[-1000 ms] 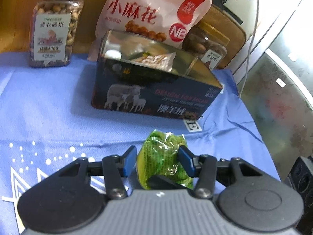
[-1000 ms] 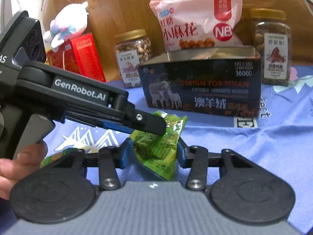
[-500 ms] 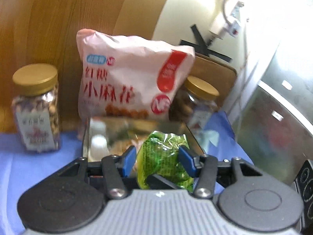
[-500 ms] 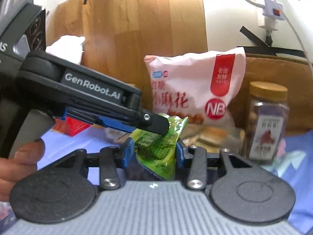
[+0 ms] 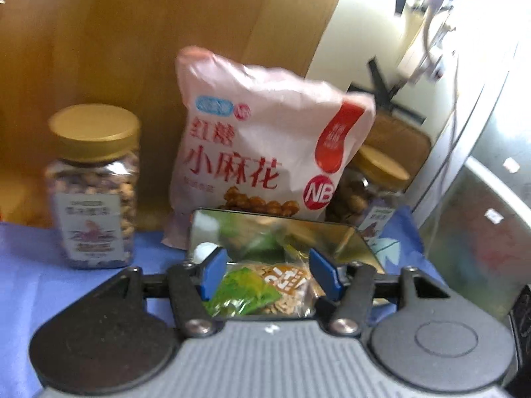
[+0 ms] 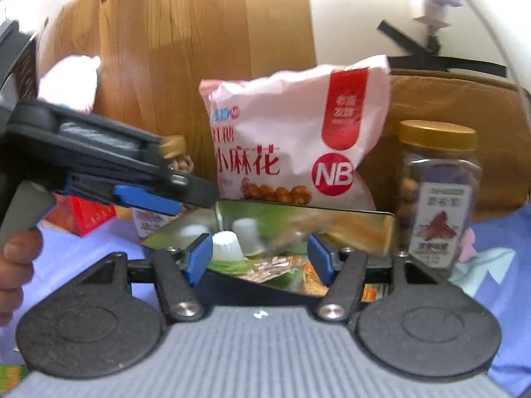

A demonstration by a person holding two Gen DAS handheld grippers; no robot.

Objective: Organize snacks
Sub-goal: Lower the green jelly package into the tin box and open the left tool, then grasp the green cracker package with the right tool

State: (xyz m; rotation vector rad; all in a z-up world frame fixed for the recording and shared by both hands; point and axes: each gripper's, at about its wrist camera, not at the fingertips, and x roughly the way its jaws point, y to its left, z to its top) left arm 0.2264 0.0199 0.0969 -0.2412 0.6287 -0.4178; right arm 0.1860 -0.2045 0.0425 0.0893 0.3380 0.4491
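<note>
Both grippers hang over an open tin point(image 5: 351, 242) with mirror-bright inner walls and a dark outside, standing on a blue cloth point(image 5: 30, 285); the left gripper point(image 5: 269, 273) has blue pads on black linkages and a ribbed grey body, its jaws are opening and nothing is pressed between them; a crinkly green packet point(image 5: 244, 293) lies in the tin below and between the pads, touching neither, beside a clear oat-coloured wrapper point(image 5: 288, 285); the right gripper point(image 6: 259, 258) is likewise opening with nothing gripped; below it in the tin sit a small white ribbed cup point(image 6: 225, 247) and glossy wrappers, blurred; the left tool shows at the left of the right view, with a hand point(image 6: 15, 272) on its handle; behind the tin leans a soft pink bag point(image 5: 265, 152) with red print, flanked by two clear gold-lidded nut jars point(image 5: 93, 192) point(image 6: 438, 199); a wooden panel point(image 6: 186, 59) stands behind
</note>
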